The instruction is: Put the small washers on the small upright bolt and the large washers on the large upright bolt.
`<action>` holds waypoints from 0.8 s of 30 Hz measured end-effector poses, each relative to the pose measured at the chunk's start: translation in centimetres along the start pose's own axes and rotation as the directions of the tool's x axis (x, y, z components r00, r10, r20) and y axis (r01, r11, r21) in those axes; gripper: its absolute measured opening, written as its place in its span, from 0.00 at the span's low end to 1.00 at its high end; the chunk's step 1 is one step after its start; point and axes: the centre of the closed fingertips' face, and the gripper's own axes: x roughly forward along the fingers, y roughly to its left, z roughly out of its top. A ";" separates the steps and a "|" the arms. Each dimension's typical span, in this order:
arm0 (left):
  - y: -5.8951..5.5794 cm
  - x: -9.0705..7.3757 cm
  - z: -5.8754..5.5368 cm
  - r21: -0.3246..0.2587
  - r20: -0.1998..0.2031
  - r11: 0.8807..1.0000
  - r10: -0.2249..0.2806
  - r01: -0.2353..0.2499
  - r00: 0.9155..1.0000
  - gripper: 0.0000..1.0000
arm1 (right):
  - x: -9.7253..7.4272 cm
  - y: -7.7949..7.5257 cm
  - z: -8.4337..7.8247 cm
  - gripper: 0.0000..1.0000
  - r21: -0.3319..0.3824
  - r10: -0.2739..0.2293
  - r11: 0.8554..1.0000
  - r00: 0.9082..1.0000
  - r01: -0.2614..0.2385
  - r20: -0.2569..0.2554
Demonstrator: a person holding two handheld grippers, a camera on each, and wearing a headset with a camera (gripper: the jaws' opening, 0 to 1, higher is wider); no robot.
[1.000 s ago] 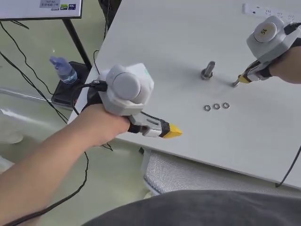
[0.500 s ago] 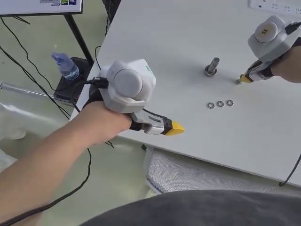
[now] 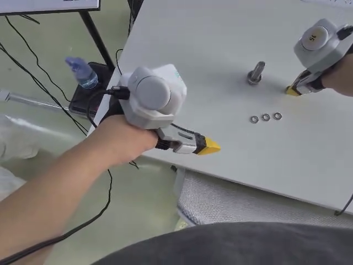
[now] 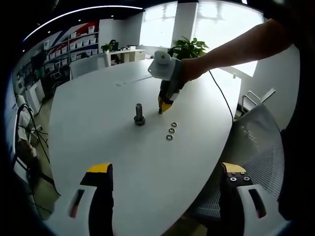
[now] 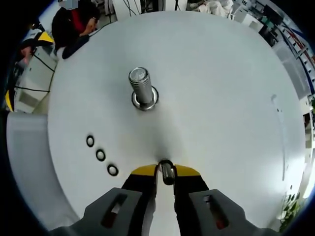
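A: Where is the right gripper (image 5: 167,170)?
B: Low on the table (image 5: 221,73), jaws pinching what looks like the small bolt (image 5: 167,173), near the large upright bolt (image 5: 142,91).
A: The washers (image 5: 100,155)?
B: Three in a row on the table nearby. The left gripper (image 4: 165,169) is at the table's edge, jaws spread wide.

Notes on the left gripper (image 3: 210,147): a rounded, pale grey-white plastic housing with a domed round cap, a black-and-silver neck and yellow jaw tips. A thin black cable (image 3: 119,92) is plugged in at its rear. In the left gripper view the jaws are black with yellow caps and grey slotted side plates, and one cap has small screws.

The right gripper (image 3: 292,90) has the same pale grey housing, a flat round top disc with small orange digits, and yellow tips on black jaws.

A dark grey garment (image 3: 231,245) lies across the person's front.
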 end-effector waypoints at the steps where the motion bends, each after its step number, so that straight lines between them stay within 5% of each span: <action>1: 0.0 0.0 0.0 0.000 0.000 1.000 0.000 0.000 1.000 0.90 | 0.0 0.0 0.0 0.13 0.000 0.000 1.000 1.000 0.000 0.000; 24: 0.1 -0.2 -0.2 -0.004 -0.005 1.000 0.003 -0.003 1.000 0.88 | 0.1 0.1 -0.2 0.13 -0.009 -0.002 1.000 1.000 0.002 0.000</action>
